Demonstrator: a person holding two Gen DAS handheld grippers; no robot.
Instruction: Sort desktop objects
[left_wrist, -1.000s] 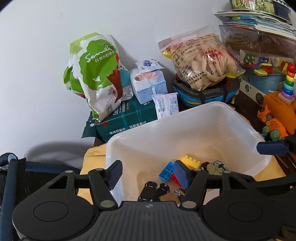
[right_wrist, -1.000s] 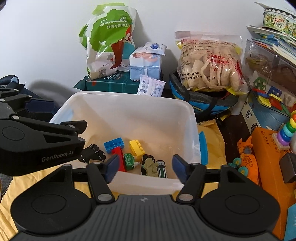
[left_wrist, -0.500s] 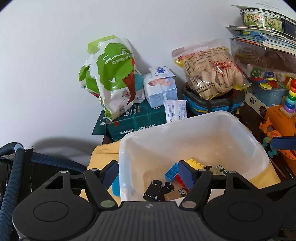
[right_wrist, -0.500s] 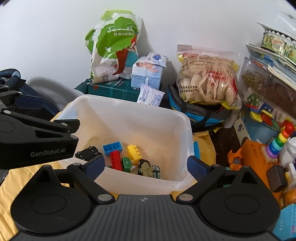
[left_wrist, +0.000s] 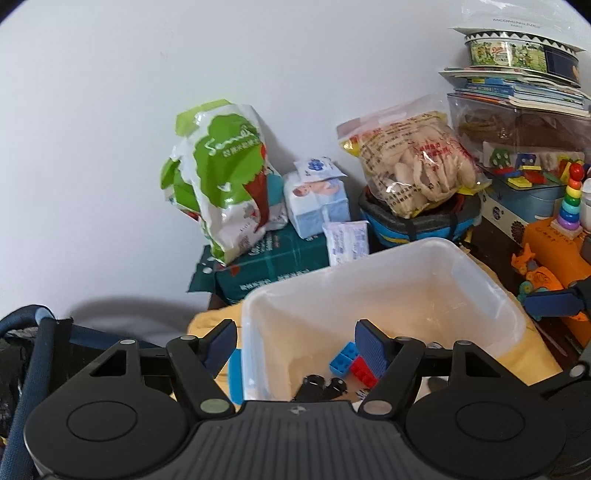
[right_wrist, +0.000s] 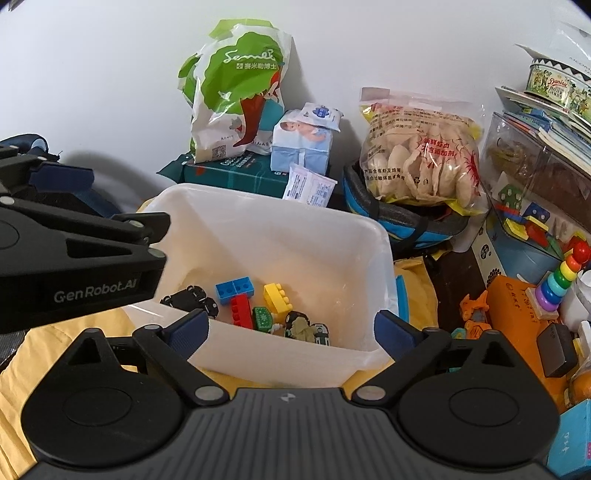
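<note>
A white translucent bin (right_wrist: 258, 199) stands on a yellow cloth. In it lie a blue brick (right_wrist: 235, 290), a red brick (right_wrist: 242, 310), a yellow brick (right_wrist: 277, 297), a black toy car (right_wrist: 190, 299) and a few small toys. My right gripper (right_wrist: 291, 330) is open wide above the bin's near wall, holding nothing. My left gripper (left_wrist: 295, 345) is open over the bin's (left_wrist: 406, 266) left corner, also empty. Past its fingers I see the blue brick (left_wrist: 343, 360) and the black car (left_wrist: 317, 386). The left gripper's black housing (right_wrist: 74, 266) fills the left of the right wrist view.
Behind the bin, against the wall, stand a green-and-white bag (left_wrist: 221, 177), a tissue pack (left_wrist: 317, 199) and a bag of crackers (left_wrist: 410, 162) on a blue basket. To the right are an orange box (right_wrist: 517, 317), a rainbow ring stacker (right_wrist: 561, 280), an orange toy (right_wrist: 476, 306) and stacked books.
Both grippers' jaws have spread wider. The left gripper has drawn back and up toward the bin's left corner, so the bin sits further right in its view. The toys lie still.
</note>
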